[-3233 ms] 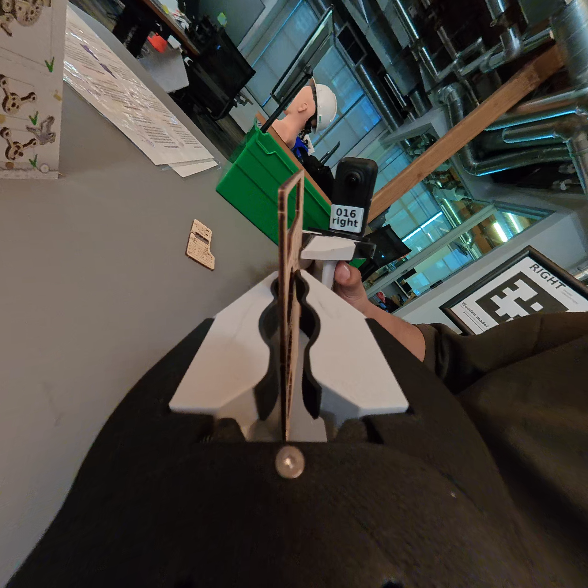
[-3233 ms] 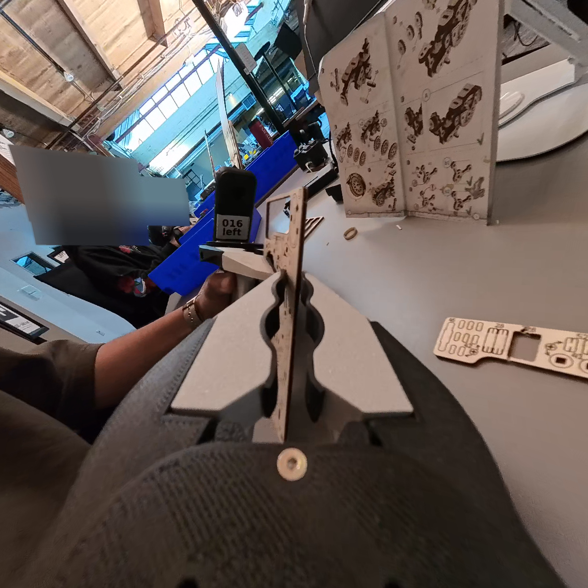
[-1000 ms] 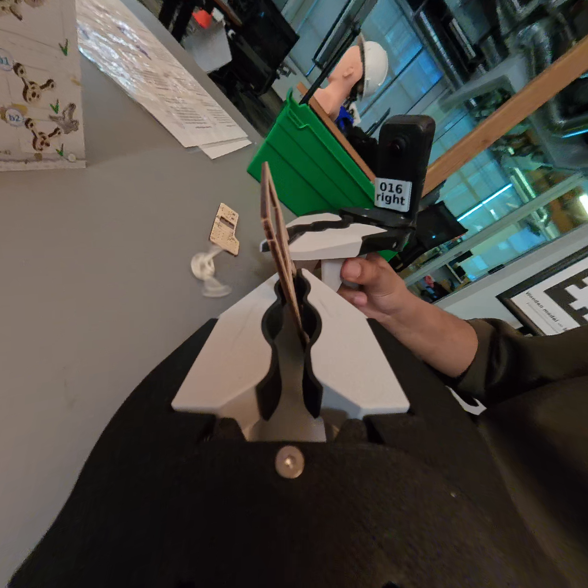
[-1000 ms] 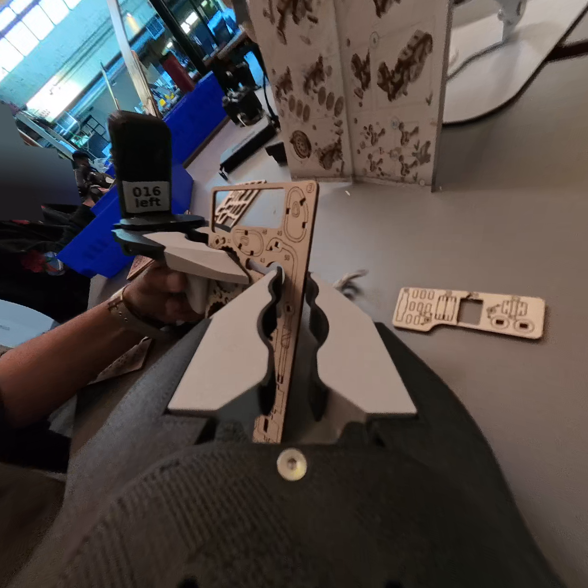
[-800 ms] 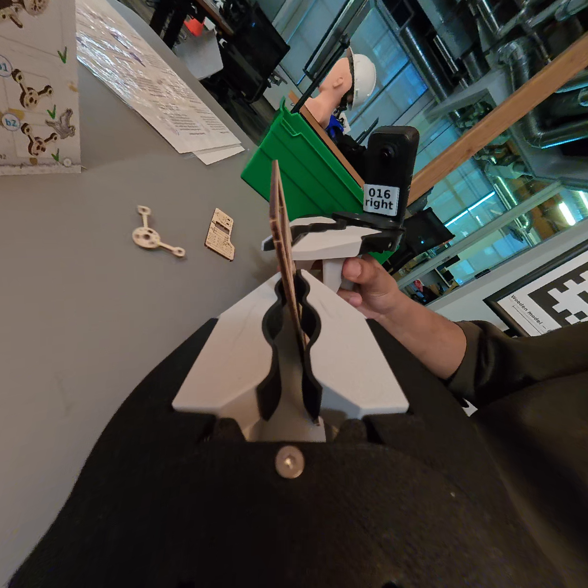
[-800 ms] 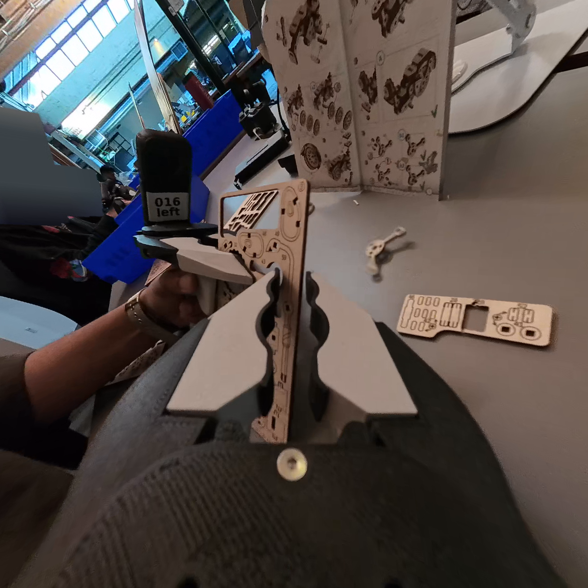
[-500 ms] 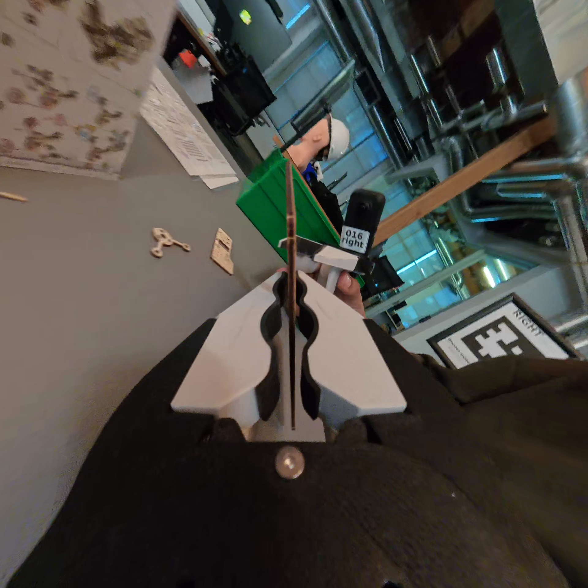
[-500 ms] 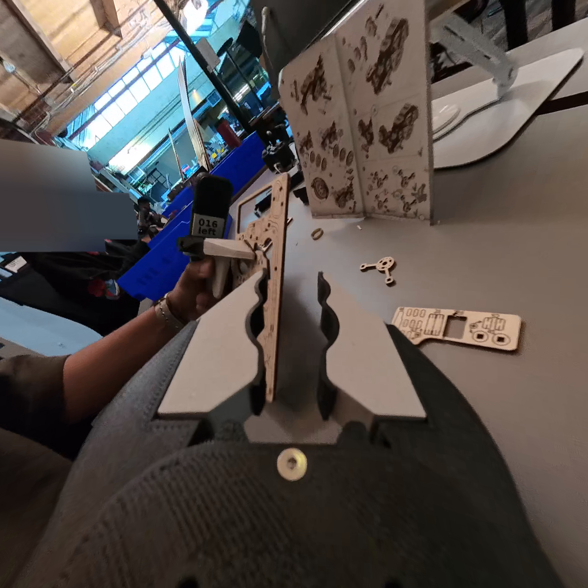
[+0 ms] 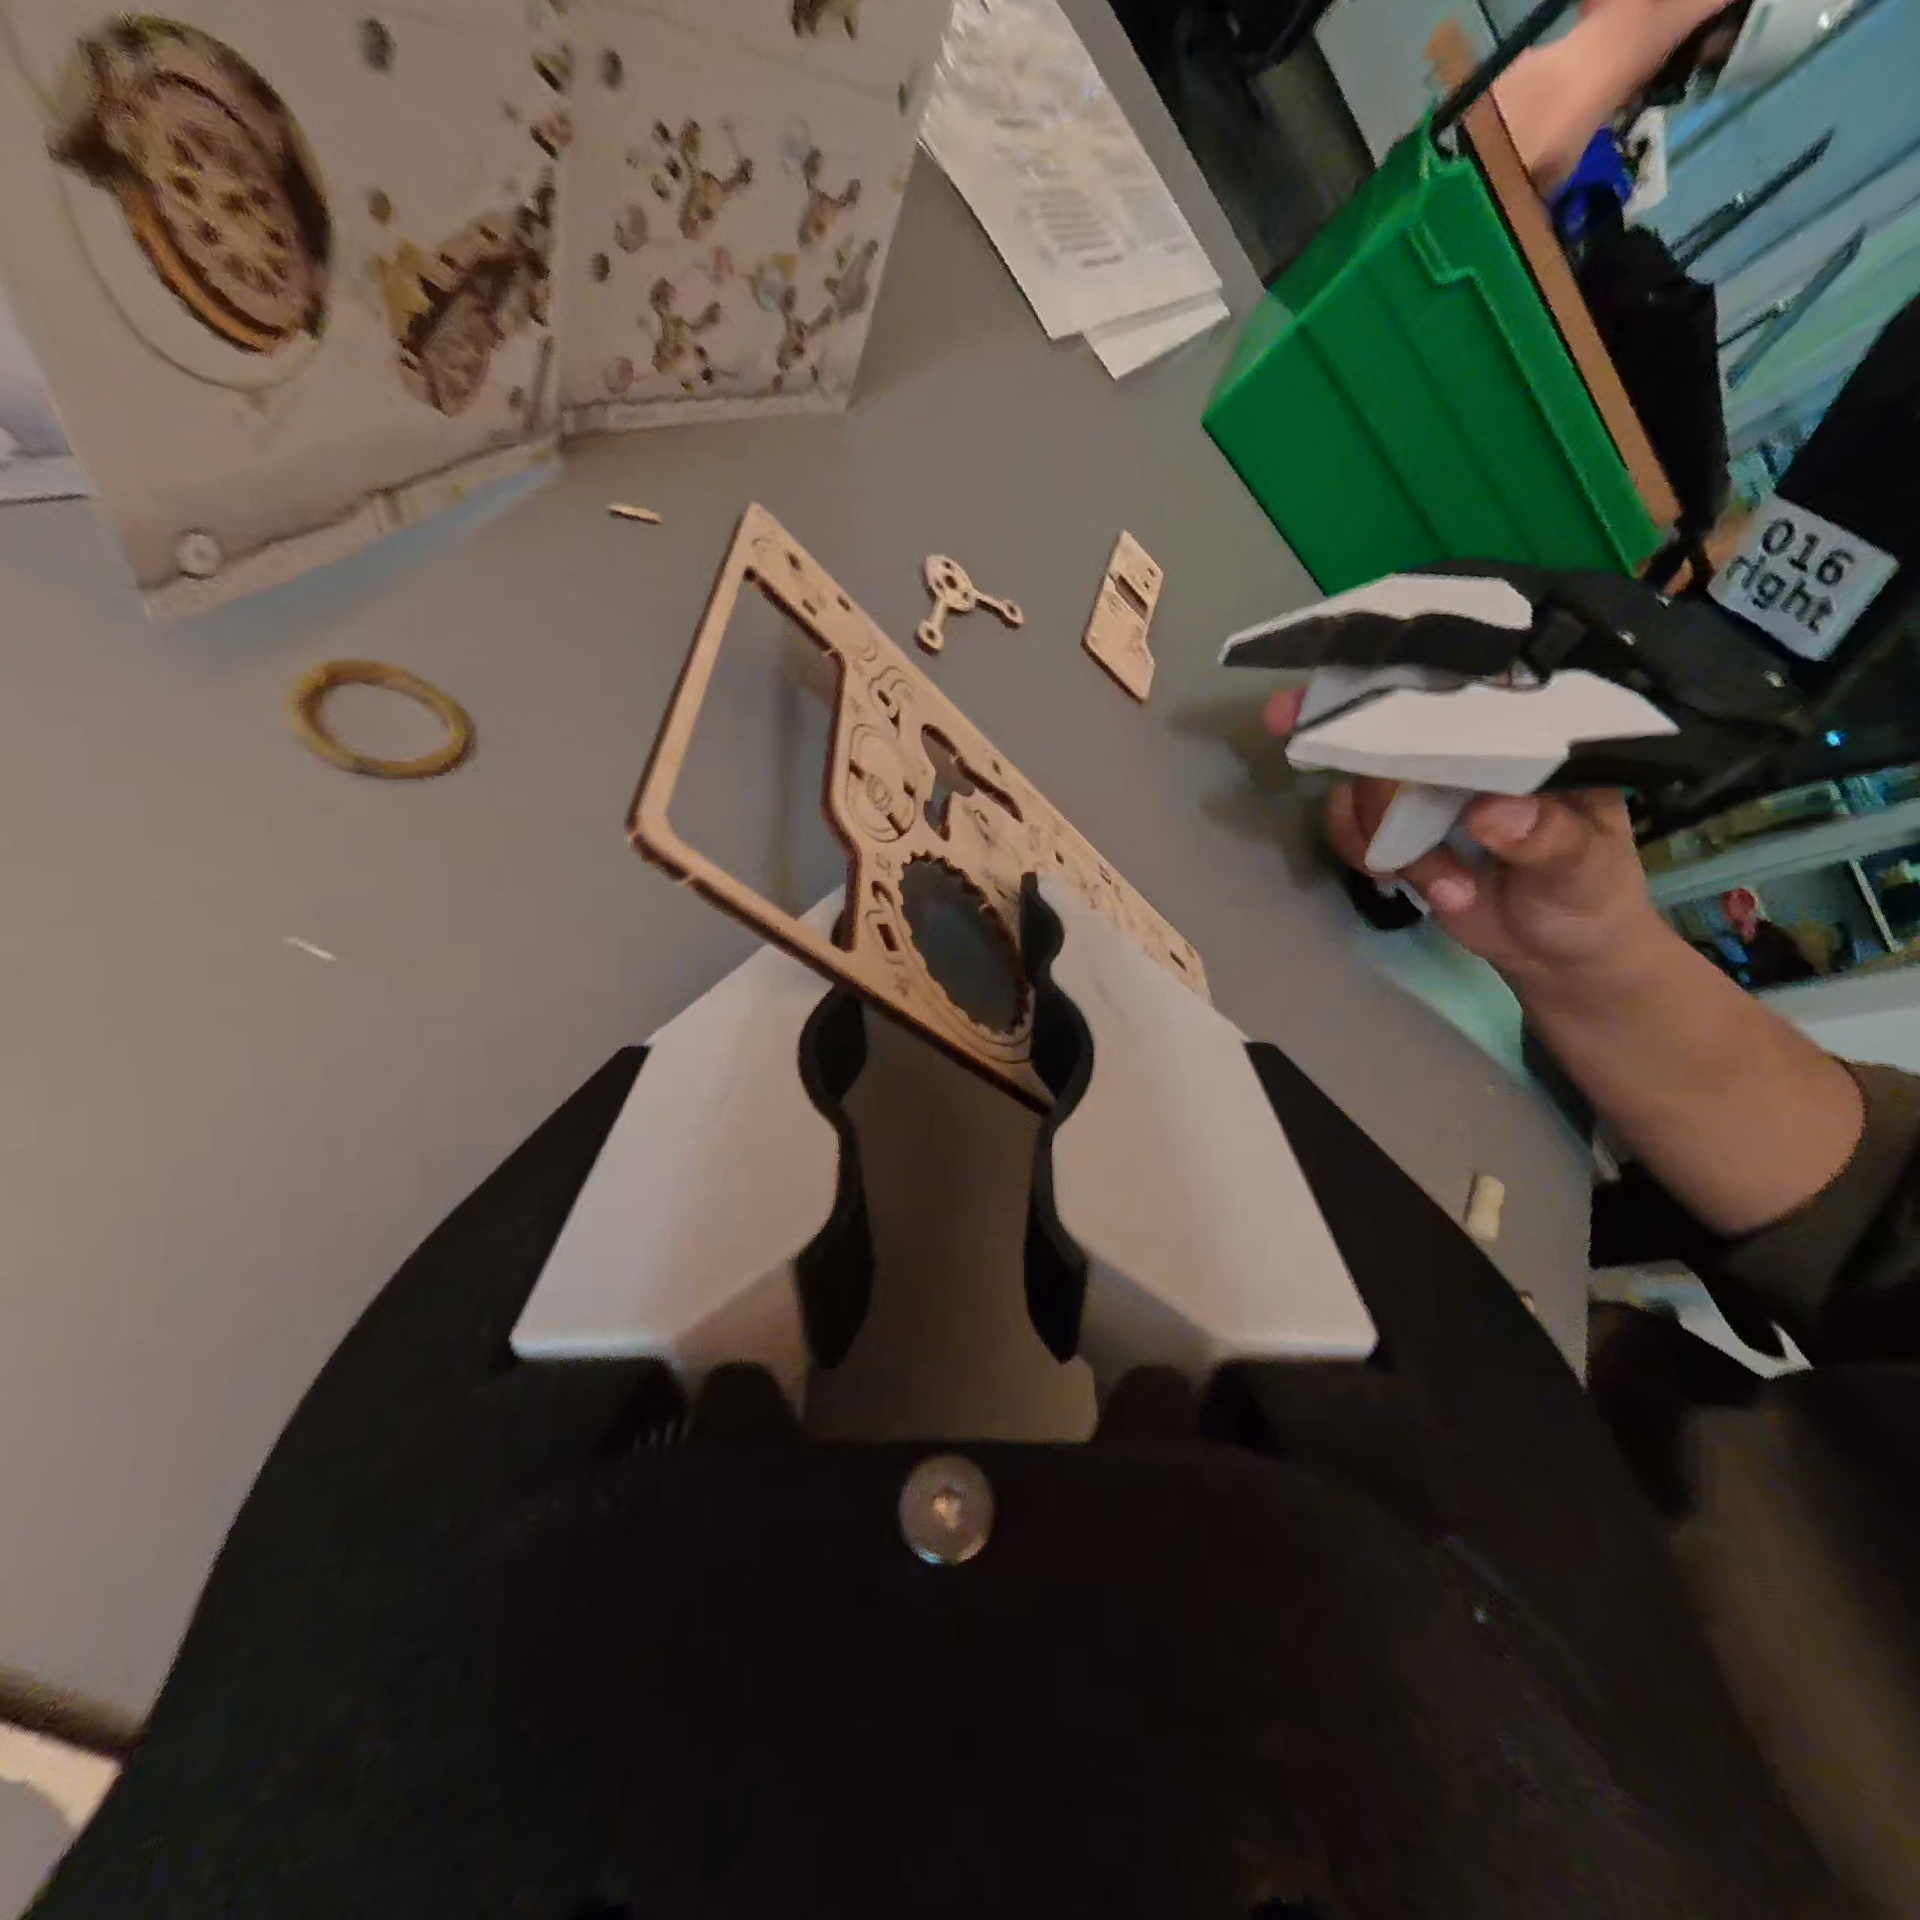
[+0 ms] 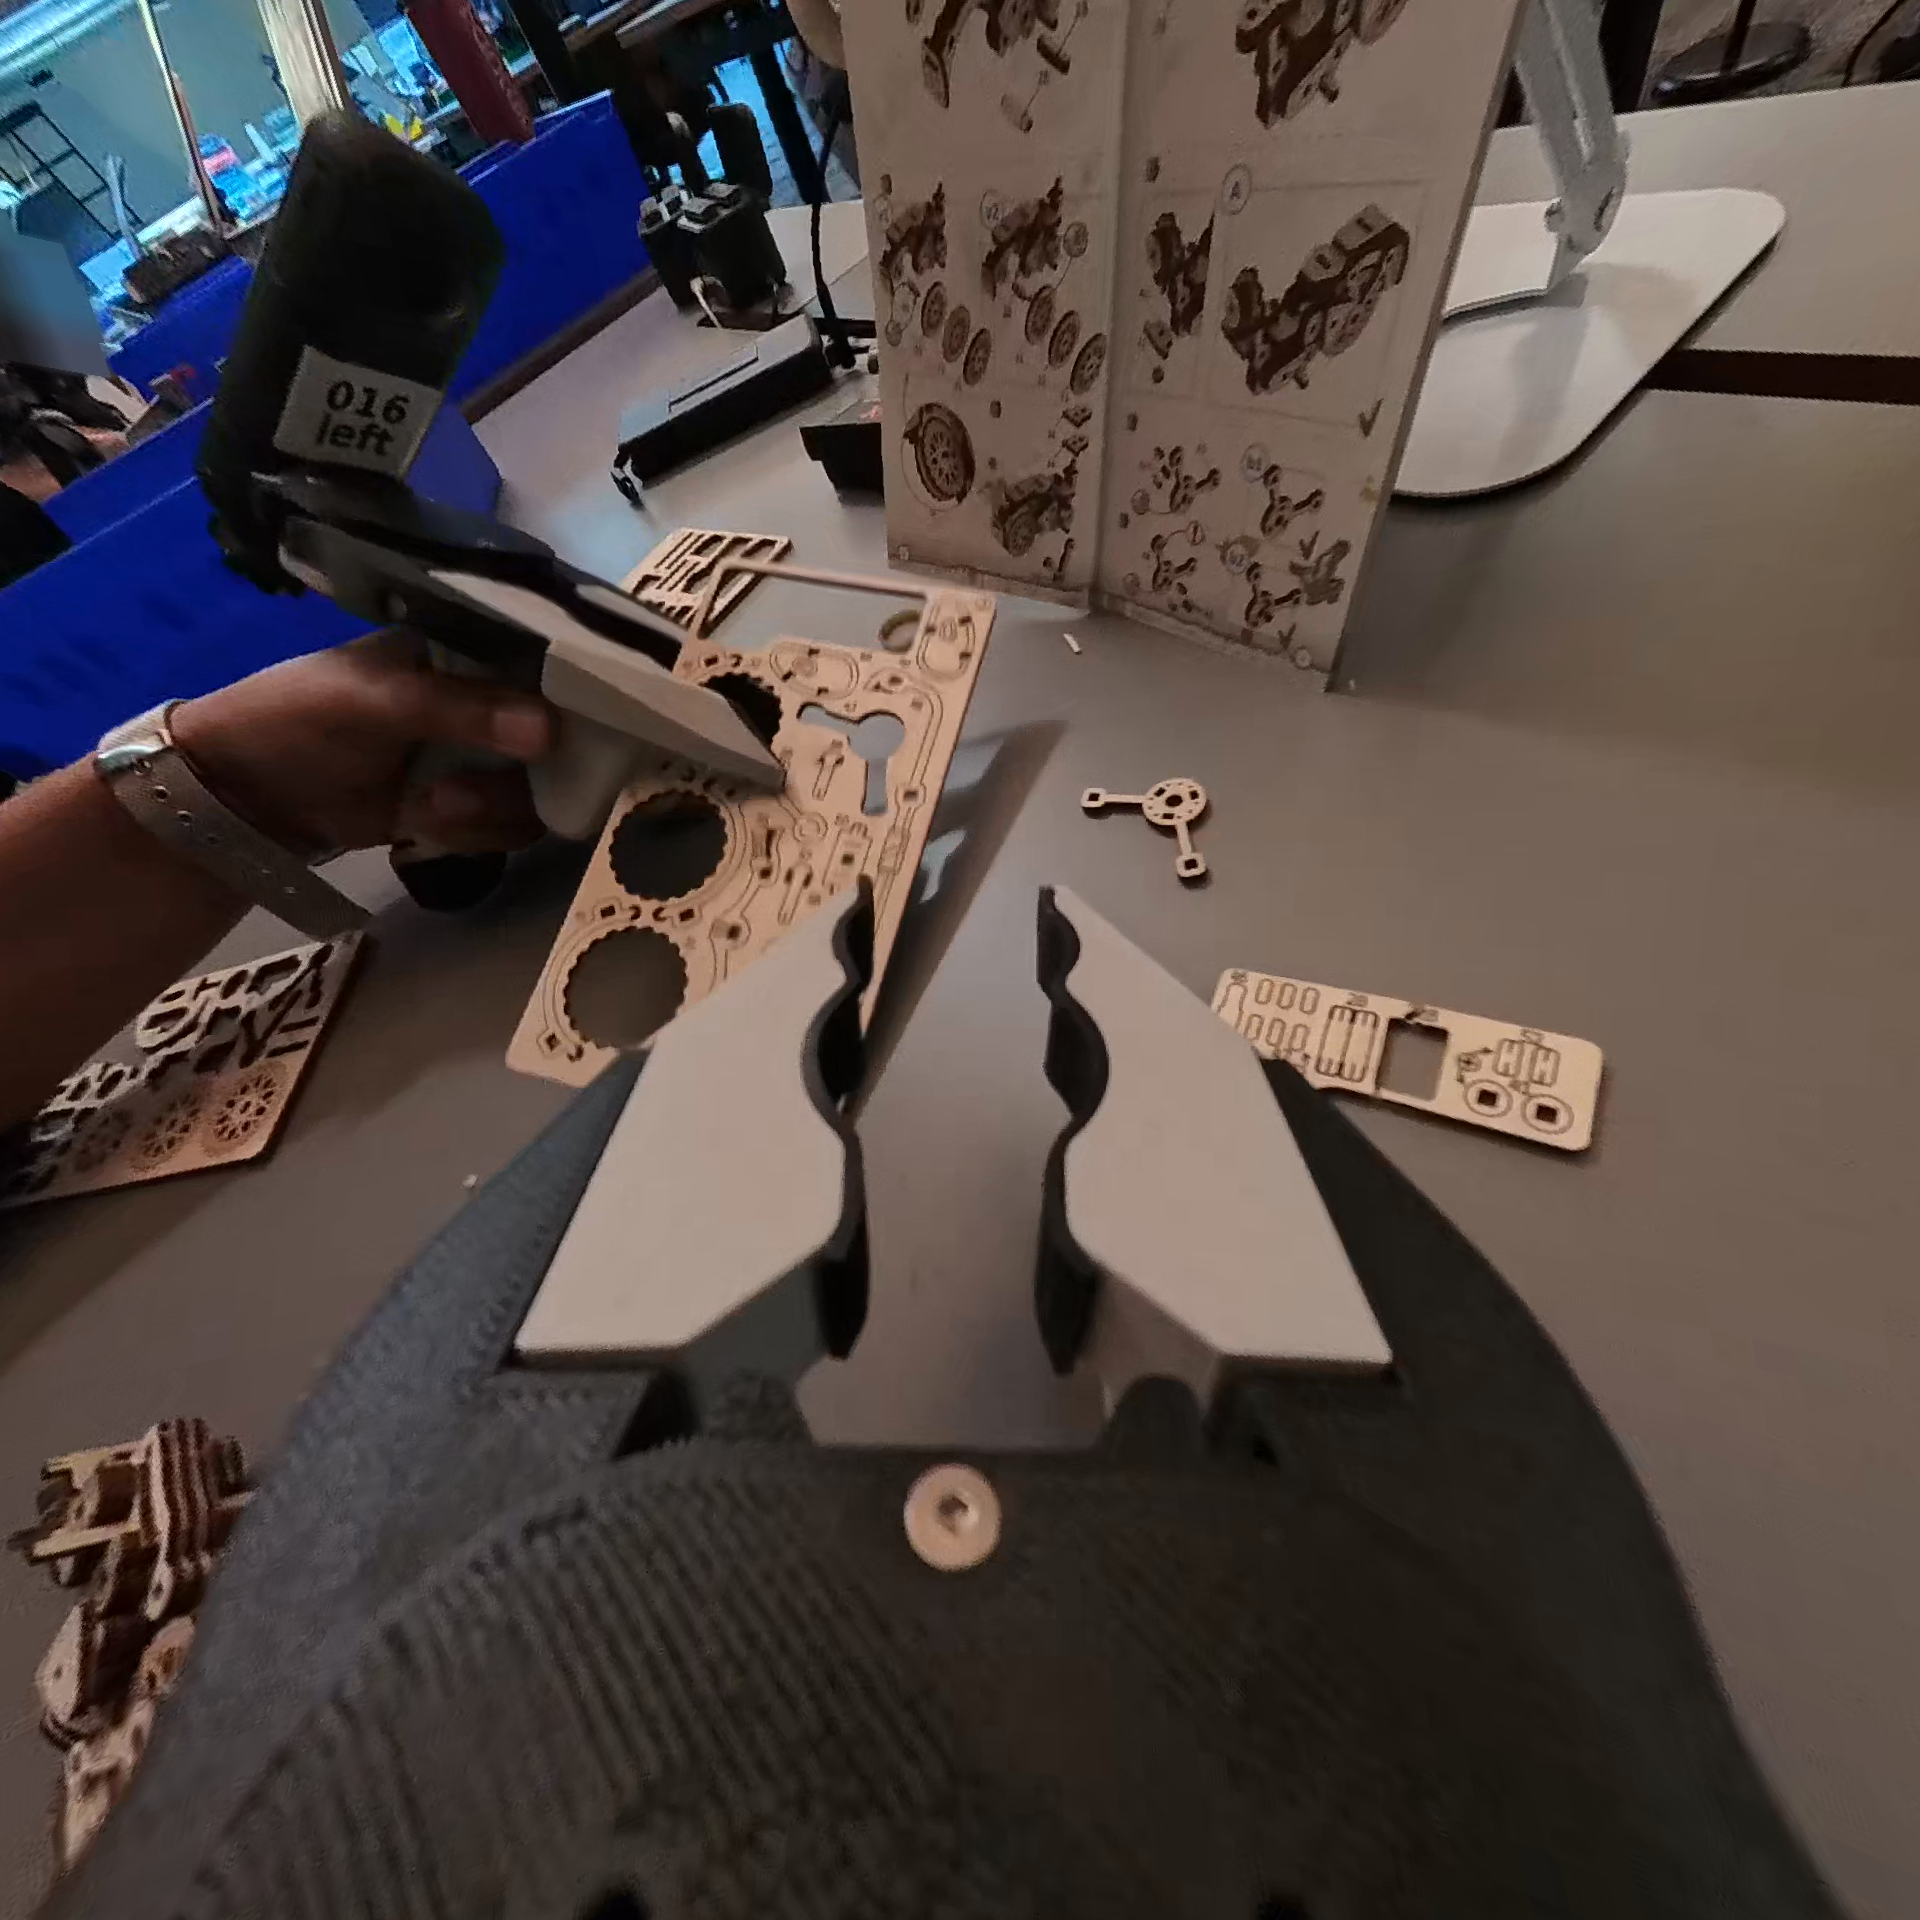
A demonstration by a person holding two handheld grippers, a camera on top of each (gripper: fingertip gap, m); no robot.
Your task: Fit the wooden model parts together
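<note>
A tan laser-cut wooden sheet (image 9: pixel 821 790) with round toothed holes lies slanted between my left gripper's (image 9: pixel 930 935) fingers. The jaws stand wide apart and the sheet leans on the right finger (image 9: pixel 1049 997). In the right wrist view the sheet (image 10: pixel 831 769) hangs low over the grey table (image 10: pixel 1455 790) at the left gripper (image 10: pixel 727 707). My right gripper (image 10: pixel 953 904) is open and empty, just right of the sheet. In the left wrist view it (image 9: pixel 1262 696) is off to the right. A small three-armed wooden part (image 10: pixel 1158 816) lies on the table.
A small rectangular wooden sheet (image 10: pixel 1413 1055) lies right of my right gripper. A folded instruction leaflet (image 10: pixel 1143 364) stands behind. A wooden ring (image 9: pixel 379 717), a gear sheet (image 10: pixel 187 1049) and a partly built model (image 10: pixel 114 1538) lie on the left. A green bin (image 9: pixel 1434 353) stands far right. About 10 cm separates my left fingertips from my right. From either gripper's tips it is about 20 cm to the partly built model (image 10: pixel 114 1538).
Both grippers were shut on the upright sheet. The three-armed part dropped out onto the table. The right gripper then opened and drew away; the left has opened too and the sheet has tipped over.
</note>
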